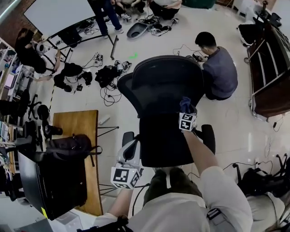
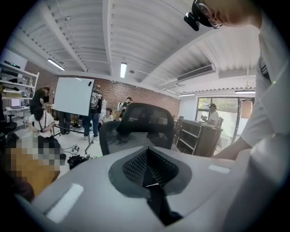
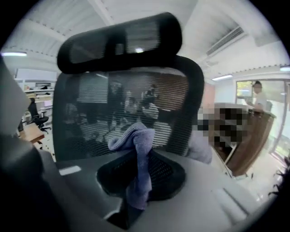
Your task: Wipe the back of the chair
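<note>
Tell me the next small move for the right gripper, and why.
Probably ease the right gripper forward until the purple cloth presses the mesh backrest, then sweep sideways. Its jaws are shut on the cloth, which faces the mesh low down; contact isn't clear.

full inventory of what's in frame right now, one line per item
office chair: one, black mesh, centre
cloth: one, purple-blue, in the right claw, by the chair's back
table: one, brown wood, left
bag: one, black, on the table
whiteboard: one, white, far left
cables: one tangle, black, floor beyond the chair
crouching person: one, grey top, right of the chair
left claw: one, grey, shut and empty, left of the seat
right claw: one, grey, shut on the cloth
</note>
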`<action>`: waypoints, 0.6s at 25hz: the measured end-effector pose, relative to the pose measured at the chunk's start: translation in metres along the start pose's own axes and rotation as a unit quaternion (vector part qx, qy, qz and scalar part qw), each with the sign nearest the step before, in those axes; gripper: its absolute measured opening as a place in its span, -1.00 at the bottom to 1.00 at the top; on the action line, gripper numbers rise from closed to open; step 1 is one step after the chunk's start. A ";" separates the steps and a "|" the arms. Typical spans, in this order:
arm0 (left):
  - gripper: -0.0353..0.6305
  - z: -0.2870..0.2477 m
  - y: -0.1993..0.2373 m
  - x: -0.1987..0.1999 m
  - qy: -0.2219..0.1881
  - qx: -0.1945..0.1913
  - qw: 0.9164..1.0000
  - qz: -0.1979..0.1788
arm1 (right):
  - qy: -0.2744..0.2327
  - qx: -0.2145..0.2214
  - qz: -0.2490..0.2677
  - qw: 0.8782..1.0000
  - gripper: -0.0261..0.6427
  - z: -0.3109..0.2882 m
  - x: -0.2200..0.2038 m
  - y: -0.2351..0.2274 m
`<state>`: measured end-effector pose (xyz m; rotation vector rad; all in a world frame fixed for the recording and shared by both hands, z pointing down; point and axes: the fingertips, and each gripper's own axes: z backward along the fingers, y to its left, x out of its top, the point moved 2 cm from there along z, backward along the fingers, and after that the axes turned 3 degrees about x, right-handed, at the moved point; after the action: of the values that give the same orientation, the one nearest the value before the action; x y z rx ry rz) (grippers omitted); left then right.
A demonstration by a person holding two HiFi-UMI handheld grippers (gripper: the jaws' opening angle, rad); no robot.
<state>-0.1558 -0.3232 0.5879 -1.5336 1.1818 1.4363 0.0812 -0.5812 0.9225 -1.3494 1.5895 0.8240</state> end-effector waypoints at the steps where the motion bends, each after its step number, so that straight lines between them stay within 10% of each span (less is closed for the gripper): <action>1: -0.84 -0.005 -0.009 -0.001 -0.001 -0.012 1.000 0.000 | 0.007 -0.024 -0.012 1.000 -0.78 0.005 -0.005 -0.034; 9: -0.84 -0.036 -0.056 -0.007 0.004 -0.056 0.998 -0.003 | 0.002 -0.047 -0.029 0.998 -0.78 0.021 0.007 -0.105; 15: -0.84 -0.023 -0.026 -0.010 -0.003 -0.011 1.000 0.007 | -0.039 0.122 -0.001 0.992 -0.78 0.049 0.011 0.088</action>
<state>-0.1236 -0.3345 0.5984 -1.5387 1.1793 1.4662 0.0045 -0.5252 0.8881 -1.1314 1.5714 0.6477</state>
